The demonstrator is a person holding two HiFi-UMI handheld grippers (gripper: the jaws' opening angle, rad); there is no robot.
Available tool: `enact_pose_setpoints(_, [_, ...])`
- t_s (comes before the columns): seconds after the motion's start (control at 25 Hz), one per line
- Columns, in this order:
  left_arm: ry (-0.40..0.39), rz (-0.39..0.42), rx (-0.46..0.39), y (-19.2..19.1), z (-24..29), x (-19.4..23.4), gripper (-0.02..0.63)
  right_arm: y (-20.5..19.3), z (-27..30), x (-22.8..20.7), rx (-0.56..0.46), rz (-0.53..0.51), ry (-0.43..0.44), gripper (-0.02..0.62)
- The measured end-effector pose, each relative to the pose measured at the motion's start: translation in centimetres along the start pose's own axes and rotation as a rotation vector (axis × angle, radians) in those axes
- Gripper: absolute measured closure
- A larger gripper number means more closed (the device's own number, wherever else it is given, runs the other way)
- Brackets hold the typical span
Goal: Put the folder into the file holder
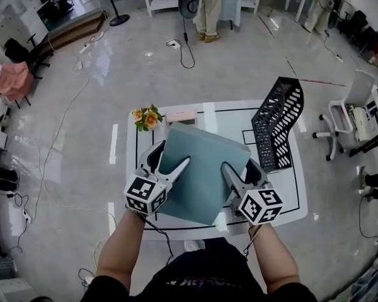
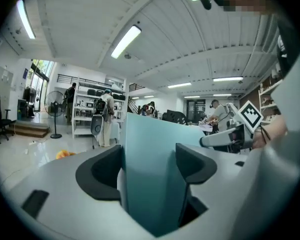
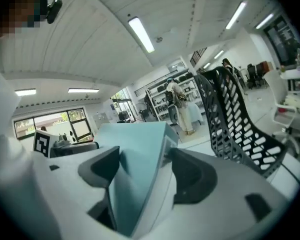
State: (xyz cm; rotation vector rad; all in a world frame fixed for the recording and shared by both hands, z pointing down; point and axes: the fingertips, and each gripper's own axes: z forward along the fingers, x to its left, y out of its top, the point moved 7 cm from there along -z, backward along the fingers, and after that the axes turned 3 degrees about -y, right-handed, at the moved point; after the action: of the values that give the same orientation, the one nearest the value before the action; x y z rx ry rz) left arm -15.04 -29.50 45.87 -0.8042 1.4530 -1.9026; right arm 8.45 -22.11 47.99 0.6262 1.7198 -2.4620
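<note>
A thick teal folder [image 1: 205, 168] is held up in the air above the table, tilted, one gripper on each side. My left gripper [image 1: 170, 159] is shut on its left edge, and in the left gripper view the folder [image 2: 150, 179] fills the gap between both black pads. My right gripper [image 1: 239, 168] is shut on the folder's right edge, with the folder [image 3: 135, 174] wedged between its pads. The black mesh file holder [image 1: 277, 121] stands upright at the table's right side, to the right of the folder, and rises close by as the same file holder [image 3: 235, 119] in the right gripper view.
A small bunch of orange flowers [image 1: 147, 117] and a pink box [image 1: 181, 116] sit at the far edge of the white table [image 1: 290, 200]. A white chair [image 1: 356, 112] stands to the right. A person [image 1: 208, 11] stands further back, and cables lie on the floor.
</note>
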Motion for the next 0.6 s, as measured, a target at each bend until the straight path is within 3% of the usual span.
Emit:
enact_pose_setpoints(0.32, [0.1,-0.011,-0.088,0.6,-6.3,-1.3,0.262,2.1,-2.9,5.9,-0.14,-0.354,0.055,0.268])
enact_pose_setpoints(0.6, [0.149,-0.005,-0.114,0.0,-10.2,-3.5,0.262,1.4,-5.8,8.4,-0.19,-0.415,0.097,0.268])
